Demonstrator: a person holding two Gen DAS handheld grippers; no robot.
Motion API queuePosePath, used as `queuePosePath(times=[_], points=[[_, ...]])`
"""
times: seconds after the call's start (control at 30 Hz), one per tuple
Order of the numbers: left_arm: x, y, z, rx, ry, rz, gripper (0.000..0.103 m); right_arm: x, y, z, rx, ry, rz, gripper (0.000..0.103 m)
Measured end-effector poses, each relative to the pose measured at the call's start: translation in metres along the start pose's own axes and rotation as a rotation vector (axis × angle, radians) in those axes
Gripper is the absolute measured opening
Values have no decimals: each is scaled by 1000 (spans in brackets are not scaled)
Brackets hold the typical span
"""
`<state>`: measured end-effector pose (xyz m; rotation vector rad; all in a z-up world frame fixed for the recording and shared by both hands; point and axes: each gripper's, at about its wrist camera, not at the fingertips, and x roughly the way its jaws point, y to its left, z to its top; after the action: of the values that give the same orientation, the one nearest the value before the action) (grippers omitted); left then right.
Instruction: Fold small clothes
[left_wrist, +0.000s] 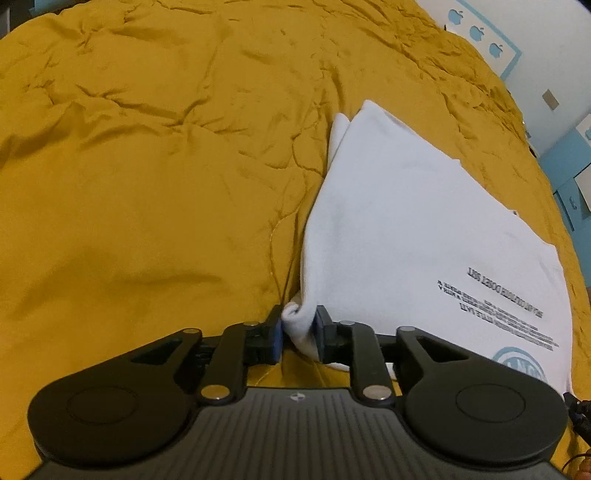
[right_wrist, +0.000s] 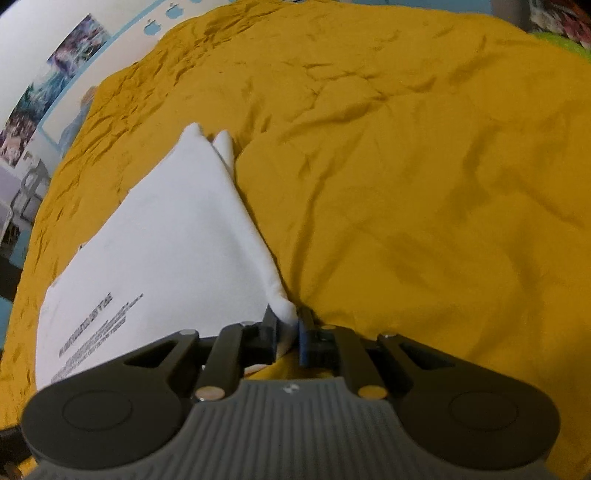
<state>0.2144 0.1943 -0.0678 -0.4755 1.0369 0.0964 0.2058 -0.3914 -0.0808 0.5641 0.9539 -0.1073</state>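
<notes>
A white T-shirt (left_wrist: 406, 221) with black printed text and a blue round logo lies partly folded on a mustard-yellow bedspread (left_wrist: 147, 166). My left gripper (left_wrist: 300, 328) is shut on the shirt's near left corner, with bunched fabric between the blue pads. In the right wrist view the same shirt (right_wrist: 177, 236) lies to the left, and my right gripper (right_wrist: 287, 328) is shut on its near right corner. Both held corners are low, close to the bedspread (right_wrist: 424, 184). The shirt's far end narrows to two points.
The bedspread is wrinkled and covers all around the shirt. A white wall with blue apple stickers (left_wrist: 476, 31) and blue furniture (left_wrist: 569, 162) stand beyond the bed's right side. Pictures on the wall (right_wrist: 44, 85) show at the left in the right wrist view.
</notes>
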Motion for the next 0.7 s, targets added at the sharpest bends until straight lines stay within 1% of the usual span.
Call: queuePosePath(times=[0.03, 0.07, 0.1, 0.13, 0.17, 0.2, 0.23, 0.27, 0.33, 0.37, 0.43, 0.5, 0.53, 0.63, 0.67, 0.7], points=[[-6, 0, 3, 10, 5, -3, 28, -2, 3, 3, -21, -1, -7, 8], [-9, -2, 6, 38, 10, -2, 31, -6, 5, 6, -49, -7, -16, 13], [-15, -5, 9, 76, 8, 12, 32, -12, 7, 8, -70, -19, -16, 17], [-21, -6, 10, 100, -9, 27, 34, -21, 7, 11, -91, -37, -15, 25], [-28, -9, 14, 122, -36, 47, 39, -28, 8, 14, -106, -54, -9, 30], [-34, -12, 18, 135, -63, 54, 43, -35, 8, 17, -119, -68, 0, 32], [-38, -17, 22, 148, -88, 52, 43, -41, 9, 23, -131, -85, 17, 33], [-40, -23, 26, 170, -107, 38, 43, -44, 10, 29, -138, -96, 40, 36], [-41, -39, 32, 223, -128, -25, 43, -47, 15, 42, -141, -120, 99, 41], [-38, -49, 35, 245, -133, -60, 43, -45, 18, 48, -144, -128, 117, 42], [-30, -74, 41, 291, -139, -107, 43, -40, 28, 59, -157, -147, 137, 42], [-20, -96, 44, 341, -155, -138, 43, -30, 38, 71, -167, -165, 158, 42], [-13, -108, 45, 374, -158, -159, 43, -21, 42, 78, -156, -168, 181, 42], [11, -144, 50, 437, -135, -220, 43, 2, 47, 94, -130, -146, 216, 49], [21, -156, 52, 458, -130, -227, 43, 11, 49, 99, -137, -141, 220, 53], [30, -168, 53, 478, -128, -224, 43, 20, 51, 104, -147, -136, 214, 53]])
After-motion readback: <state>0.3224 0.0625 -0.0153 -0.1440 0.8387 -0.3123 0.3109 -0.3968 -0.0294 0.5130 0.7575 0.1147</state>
